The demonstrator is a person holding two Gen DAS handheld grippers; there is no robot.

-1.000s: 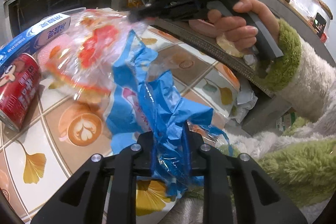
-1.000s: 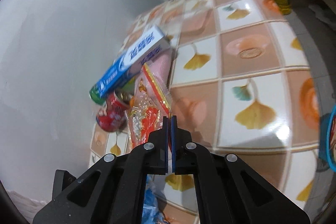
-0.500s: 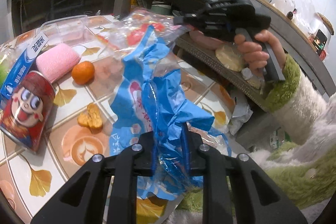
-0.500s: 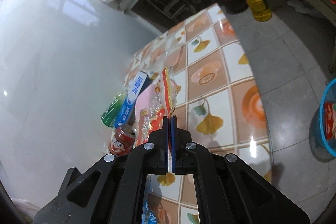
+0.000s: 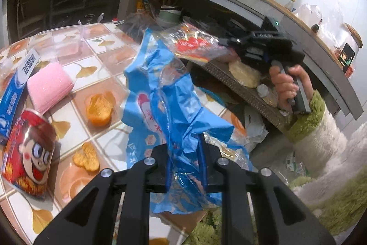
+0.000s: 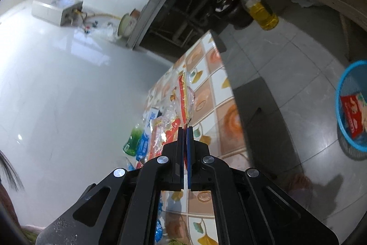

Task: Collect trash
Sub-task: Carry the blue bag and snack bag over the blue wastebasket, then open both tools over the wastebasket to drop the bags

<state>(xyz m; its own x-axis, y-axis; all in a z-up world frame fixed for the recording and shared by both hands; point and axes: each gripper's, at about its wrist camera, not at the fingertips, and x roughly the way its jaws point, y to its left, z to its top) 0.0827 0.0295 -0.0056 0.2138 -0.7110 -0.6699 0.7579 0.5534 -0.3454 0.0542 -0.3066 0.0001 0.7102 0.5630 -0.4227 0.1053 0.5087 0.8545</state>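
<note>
Left wrist view: the left gripper [image 5: 184,153] is clamped on a crumpled blue plastic wrapper with white and red print [image 5: 165,93], which rises from between the two black fingers and hangs above the tiled tabletop with ginkgo-leaf and coffee-cup pattern [image 5: 101,54]. Beyond the wrapper, the right gripper [image 5: 226,43], a black pistol-style unit held by a hand in a green fleece cuff [image 5: 290,86], pinches the edge of a clear plastic bag with red and yellow print [image 5: 197,45]. That bag is in the air, above and just behind the top of the blue wrapper. On the tabletop lie a pink rectangular sponge [image 5: 49,86], an orange peel piece [image 5: 99,107], a ridged golden cracker [image 5: 86,156], a red can with a cartoon face lying on its side [image 5: 28,153] and a blue-and-white carton [image 5: 16,88].

Right wrist view: the right gripper [image 6: 185,130] has its jaws pressed together on a thin edge of the clear plastic bag with red and yellow print [image 6: 183,95], which extends forward from the fingertips over the tiled tabletop [image 6: 206,93]. A blue mesh waste basket [image 6: 344,116] stands on the grey floor at the far right, well apart from the table, with a red packet [image 6: 353,114] inside it. A bottle of yellow oil [image 6: 263,12] stands on the floor beyond the table.
</note>
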